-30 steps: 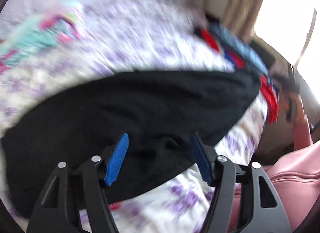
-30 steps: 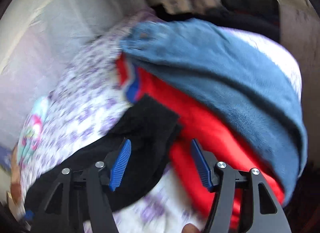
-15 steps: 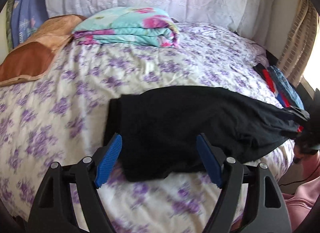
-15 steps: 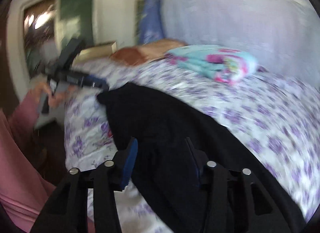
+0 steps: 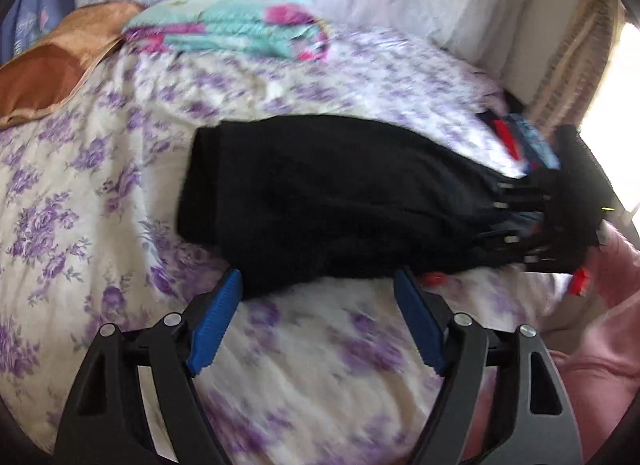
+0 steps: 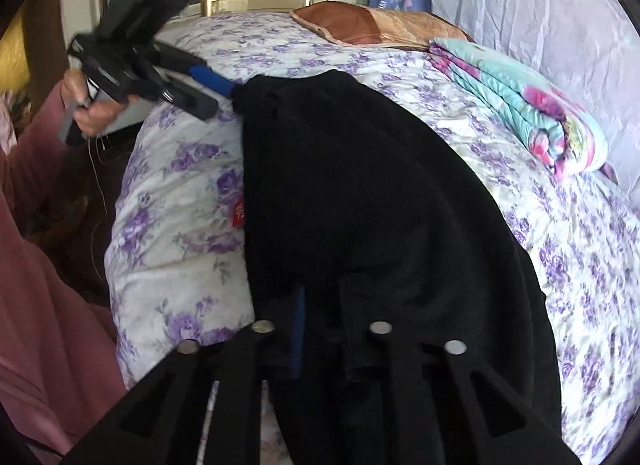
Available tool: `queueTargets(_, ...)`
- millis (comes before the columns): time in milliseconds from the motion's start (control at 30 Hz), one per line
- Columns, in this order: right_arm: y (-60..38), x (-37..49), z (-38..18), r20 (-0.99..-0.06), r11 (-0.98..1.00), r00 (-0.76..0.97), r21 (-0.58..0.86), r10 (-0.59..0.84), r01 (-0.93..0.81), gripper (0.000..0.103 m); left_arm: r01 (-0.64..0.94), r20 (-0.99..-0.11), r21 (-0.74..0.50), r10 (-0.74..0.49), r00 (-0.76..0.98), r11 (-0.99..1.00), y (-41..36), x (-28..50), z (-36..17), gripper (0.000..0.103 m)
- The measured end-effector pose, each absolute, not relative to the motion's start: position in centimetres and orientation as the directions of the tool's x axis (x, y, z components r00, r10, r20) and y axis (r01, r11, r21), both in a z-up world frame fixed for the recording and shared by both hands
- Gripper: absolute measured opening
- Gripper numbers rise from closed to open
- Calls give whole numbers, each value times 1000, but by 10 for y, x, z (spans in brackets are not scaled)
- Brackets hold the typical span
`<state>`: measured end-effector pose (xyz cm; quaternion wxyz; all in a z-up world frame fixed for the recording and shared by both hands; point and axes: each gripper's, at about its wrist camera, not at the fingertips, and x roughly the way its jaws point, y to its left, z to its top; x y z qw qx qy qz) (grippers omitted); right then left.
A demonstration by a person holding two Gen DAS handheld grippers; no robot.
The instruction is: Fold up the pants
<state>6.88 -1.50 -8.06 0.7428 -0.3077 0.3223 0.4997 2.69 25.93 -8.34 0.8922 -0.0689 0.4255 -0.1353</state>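
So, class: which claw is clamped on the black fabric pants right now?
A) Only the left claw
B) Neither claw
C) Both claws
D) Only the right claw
D: the right claw is closed on one end of the black fabric pants, while the left claw is open wide at the pants' near edge, gripping nothing.

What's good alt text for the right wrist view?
The right gripper is shut on one end of the black pants, which stretch across a purple-flowered bedspread. At the far end the left gripper reaches the pants' edge. A folded turquoise-and-pink blanket lies near the headboard.
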Motion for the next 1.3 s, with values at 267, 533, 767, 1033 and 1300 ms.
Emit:
queueTargets(267,-23,64,-51,-744,312,206,4,635,-950,13,159,-649,-142,-213,730,977,268,57,-63,45)
queueTargets(533,12,61,-26,-657,360,330,-94,678,-928,81,179,-557,-39,-170,813,983,262,63,-38,43)
queueTargets(767,98,75,-41,-669,268,392,-286,631,-920,46,210,-544,-39,-197,816,977,268,43,-45,43)
queueTargets(1033,120,85,-47,-654,329,335,-138,678,-934,65,163,-519,-55,-168,838,985,290,58,-34,54)
queueTargets(1300,33,106,-26,-626,357,193,147,756,-923,88,65,-669,-53,-84,738,996,310,26,-69,78)
